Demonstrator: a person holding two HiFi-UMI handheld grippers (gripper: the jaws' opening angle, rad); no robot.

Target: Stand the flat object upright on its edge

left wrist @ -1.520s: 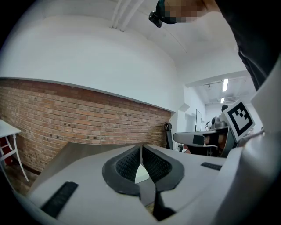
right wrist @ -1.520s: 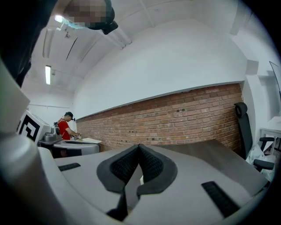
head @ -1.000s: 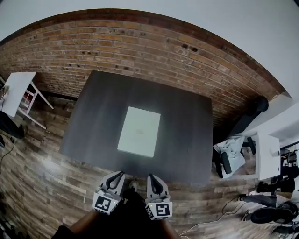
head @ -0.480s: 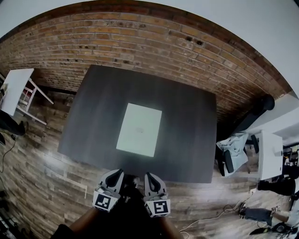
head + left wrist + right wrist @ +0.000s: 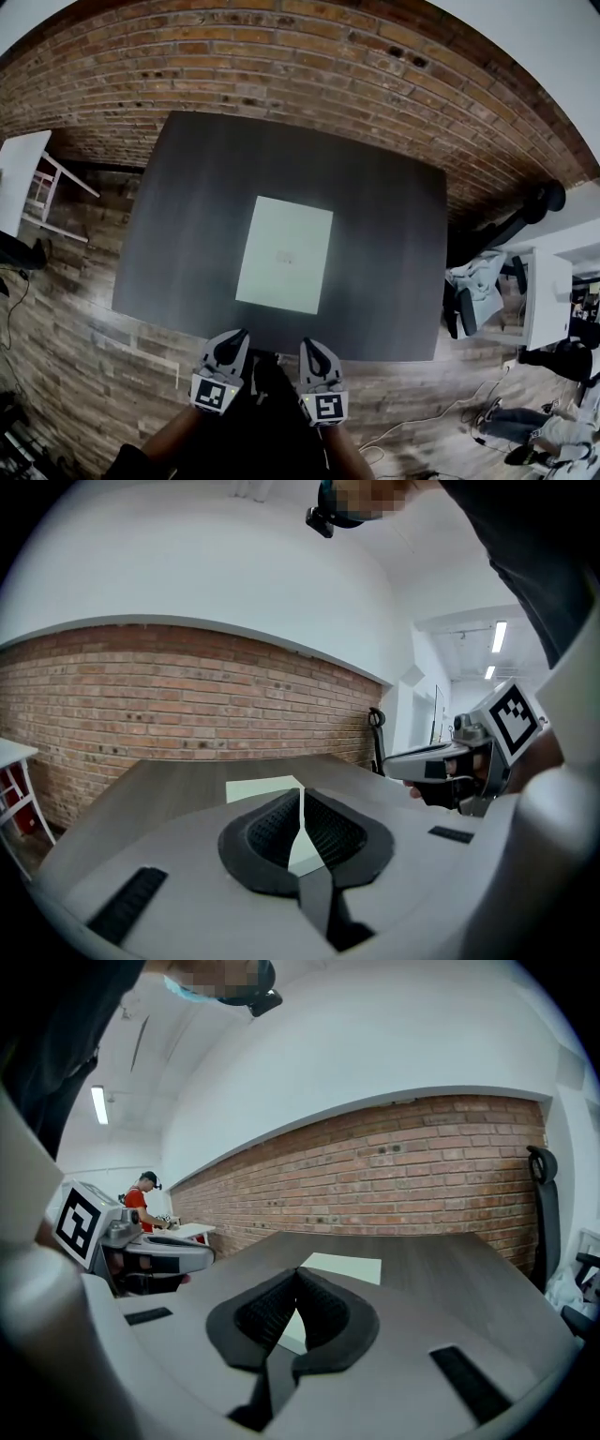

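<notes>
**A white side table (image 5: 21, 173) stands at far left on the plank floor (image 5: 75, 309)**, well apart from the dark table (image 5: 187, 225) that sits before a brick wall (image 5: 281, 56). To the right, a grey chair (image 5: 472, 292) and a white desk (image 5: 544, 298) stand near the table's right edge.

The flat white panel (image 5: 284, 255) lies flat around the middle of the tabletop. It is a plain pale rectangle with a faint mark at its centre, and its long sides run away from the person. Bare dark surface shows on all four sides of it. The margins are broad at left, right and toward the wall, and narrower at the near edge.

At that near edge, the left gripper (image 5: 238, 335) and right gripper (image 5: 308, 343) are held side by side, apart from the panel, with their tips pointing toward it. The left gripper view (image 5: 302, 808) and right gripper view (image 5: 295, 1283) each show the jaws pressed together with nothing between them, and the panel (image 5: 267, 787) lies beyond the tips.
</notes>
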